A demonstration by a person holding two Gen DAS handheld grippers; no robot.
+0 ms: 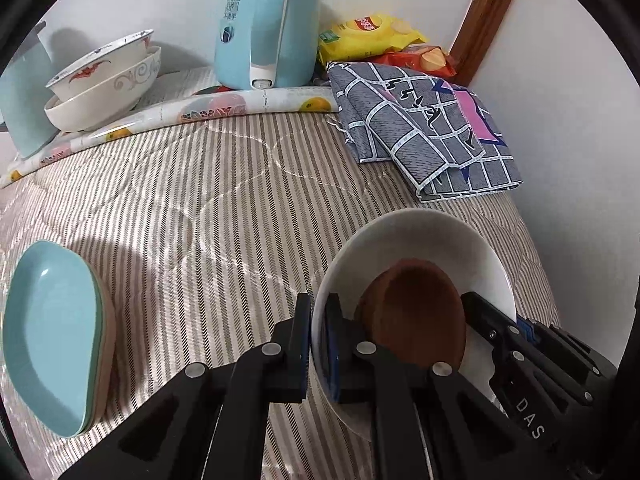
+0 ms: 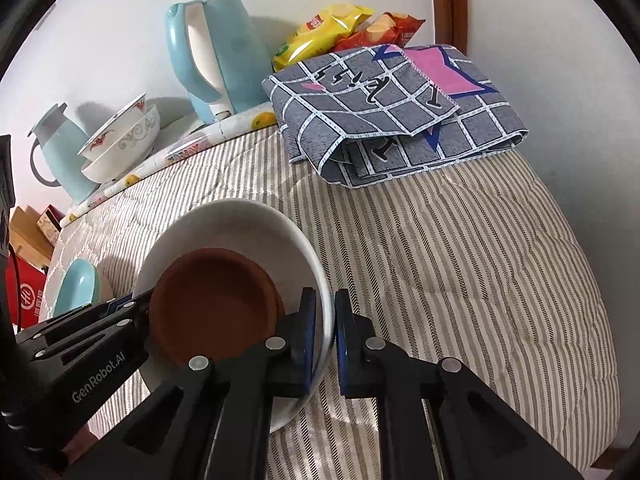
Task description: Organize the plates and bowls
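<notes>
Low in the frame's centre, above the striped bed point(image 2: 440, 280), the left gripper point(image 1: 318, 344) and right gripper point(image 2: 326, 344) each have their jaws clamped on opposite rims of the white bowl point(image 1: 420, 236), keeping it level so the nested brown bowl point(image 2: 216, 308) stays put.

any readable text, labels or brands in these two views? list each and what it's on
"DAS" – on the right gripper body, seen in the left wrist view.
"GenRobot.AI" – on the left gripper body, seen in the right wrist view.
Kettle label, yellow snack bag, orange snack bag, red box: print too blurred to read.
Checked cloth: black script, illegible.
</notes>
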